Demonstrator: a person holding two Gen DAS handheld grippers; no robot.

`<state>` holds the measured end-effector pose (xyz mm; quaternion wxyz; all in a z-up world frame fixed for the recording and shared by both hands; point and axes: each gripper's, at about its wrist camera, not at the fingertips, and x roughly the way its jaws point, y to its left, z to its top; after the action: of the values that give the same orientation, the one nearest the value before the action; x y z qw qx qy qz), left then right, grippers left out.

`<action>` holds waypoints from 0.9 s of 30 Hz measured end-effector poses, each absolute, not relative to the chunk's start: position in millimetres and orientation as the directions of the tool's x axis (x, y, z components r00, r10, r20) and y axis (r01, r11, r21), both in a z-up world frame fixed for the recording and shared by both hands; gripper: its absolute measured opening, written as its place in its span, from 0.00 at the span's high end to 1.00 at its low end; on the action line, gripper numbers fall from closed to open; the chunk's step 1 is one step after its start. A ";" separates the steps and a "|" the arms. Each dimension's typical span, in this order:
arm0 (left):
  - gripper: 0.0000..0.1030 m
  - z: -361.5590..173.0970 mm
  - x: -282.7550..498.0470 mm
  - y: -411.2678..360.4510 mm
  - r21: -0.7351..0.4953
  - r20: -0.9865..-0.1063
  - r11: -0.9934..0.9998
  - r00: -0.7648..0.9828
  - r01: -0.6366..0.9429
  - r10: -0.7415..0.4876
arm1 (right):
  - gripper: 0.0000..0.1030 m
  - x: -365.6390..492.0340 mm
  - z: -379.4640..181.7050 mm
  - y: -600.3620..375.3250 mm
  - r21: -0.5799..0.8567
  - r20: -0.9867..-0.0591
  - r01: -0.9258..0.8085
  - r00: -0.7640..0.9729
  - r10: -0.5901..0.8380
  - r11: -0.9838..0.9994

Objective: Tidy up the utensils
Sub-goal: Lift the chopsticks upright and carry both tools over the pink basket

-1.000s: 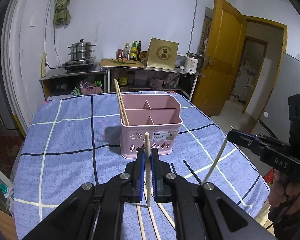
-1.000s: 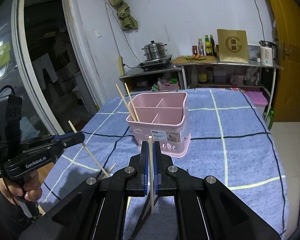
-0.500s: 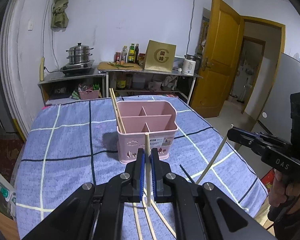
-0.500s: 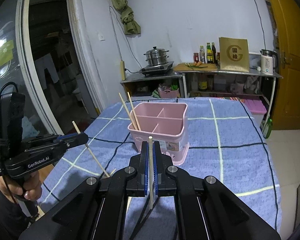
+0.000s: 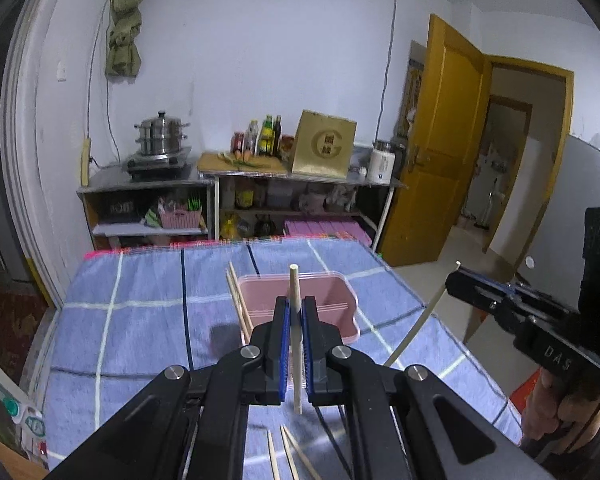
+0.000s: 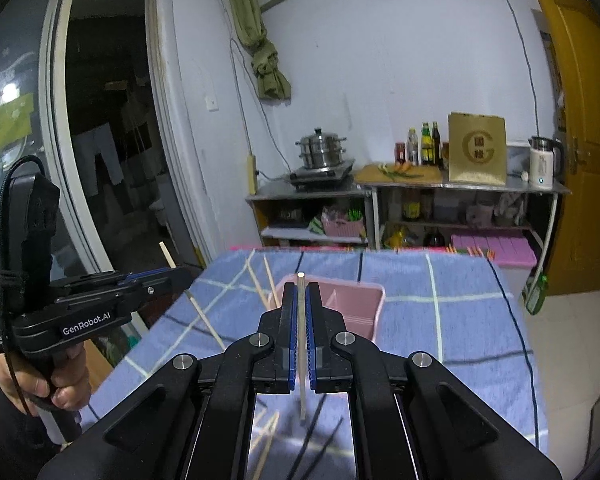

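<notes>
Left wrist view: left gripper (image 5: pixel 295 322) pinching one chopstick (image 5: pixel 295 300) upright, above pink basket (image 5: pixel 342 312). Right gripper (image 6: pixel 300 312) likewise. Risk: thin sticks pivoting, missing compartments.

Both grippers are showing black linkages, silver pivot screws, blue pads; left gripper (image 6: pixel 172 276) is bearing white "GenRobot.AI" lettering, right gripper (image 5: pixel 454 282) "DAS".

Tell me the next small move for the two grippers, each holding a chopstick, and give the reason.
Probably carry both forward until they are over the pink basket, then lower the sticks in. The left gripper is shut on a chopstick, the right gripper on another chopstick. Both sticks hang clear above the blue cloth, short of the basket, where two chopsticks already stand.
</notes>
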<state>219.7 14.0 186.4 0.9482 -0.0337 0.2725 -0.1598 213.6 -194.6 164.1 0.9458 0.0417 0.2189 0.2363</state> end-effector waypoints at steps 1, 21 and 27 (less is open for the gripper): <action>0.95 192.3 223.5 14.2 -0.152 -0.497 0.947 0.806 0.284 -0.322 | 0.96 217.5 169.3 -192.8 0.182 -0.382 -0.431 0.798 0.467 0.884; 0.95 182.7 300.4 22.9 -0.168 -0.481 0.955 0.826 0.244 -0.295 | 0.97 285.8 178.1 -167.4 0.203 -0.345 -0.436 0.806 0.481 0.877; 0.94 149.6 316.4 25.8 -0.177 -0.523 0.956 0.800 0.235 -0.294 | 0.97 303.7 150.7 -158.9 0.208 -0.400 -0.431 0.782 0.478 0.878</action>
<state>316.4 25.8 149.6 0.9474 -0.0515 0.2835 -0.1397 303.7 -158.9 150.7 0.9424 0.0528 0.2258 0.2412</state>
